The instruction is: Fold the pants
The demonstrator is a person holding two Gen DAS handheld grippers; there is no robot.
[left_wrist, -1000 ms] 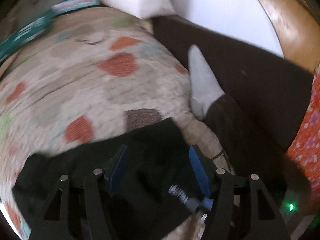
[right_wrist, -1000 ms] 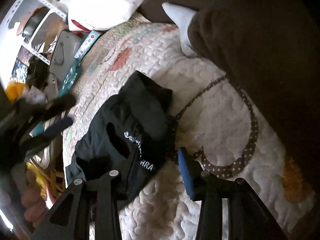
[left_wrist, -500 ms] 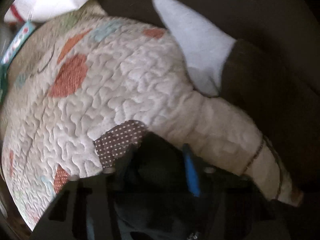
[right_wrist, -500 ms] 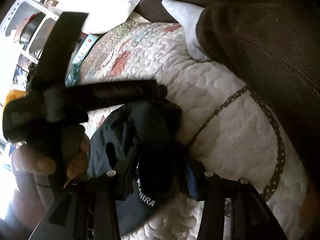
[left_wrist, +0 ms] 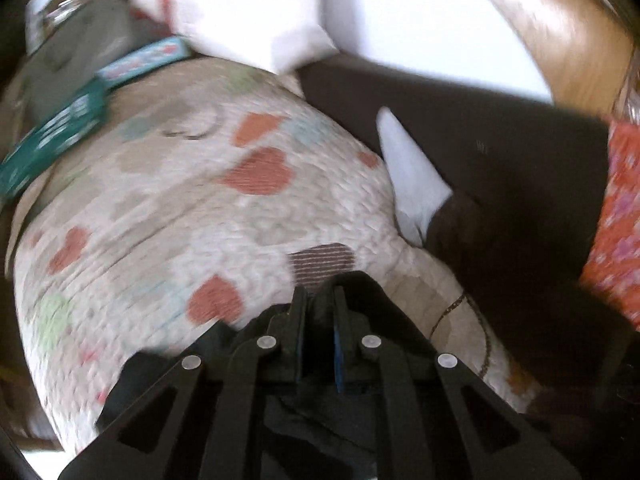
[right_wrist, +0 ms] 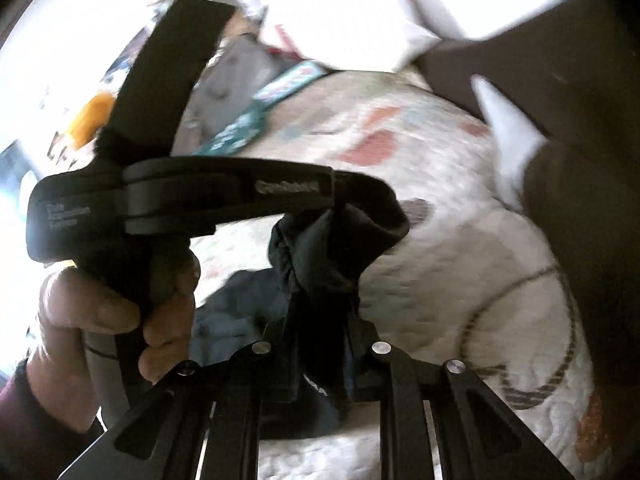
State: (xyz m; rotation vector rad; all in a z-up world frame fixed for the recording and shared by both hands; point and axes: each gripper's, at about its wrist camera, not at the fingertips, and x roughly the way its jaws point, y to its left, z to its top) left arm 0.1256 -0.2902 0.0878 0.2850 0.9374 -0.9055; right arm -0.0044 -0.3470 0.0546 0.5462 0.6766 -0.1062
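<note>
The black pants (right_wrist: 320,256) hang bunched above a quilted bedspread (right_wrist: 440,264). My right gripper (right_wrist: 320,320) is shut on a bunch of the black fabric. My left gripper (left_wrist: 320,312) is shut on another edge of the pants (left_wrist: 360,292), which bulge around its fingertips. In the right wrist view the left gripper (right_wrist: 332,204) reaches in from the left, held by a hand (right_wrist: 120,312), and pinches the pants just above my right gripper. Both views are motion-blurred.
The quilt (left_wrist: 200,220) has red heart patches. A leg in dark trousers with a white sock (left_wrist: 412,184) lies at the right. A teal strap (left_wrist: 60,128), a white bag (left_wrist: 248,12) and clutter sit at the far edge. An orange floral cloth (left_wrist: 616,220) is at the right.
Both grippers have closed on the pants and lifted them off the quilt. The left gripper came in from the left beside the right gripper.
</note>
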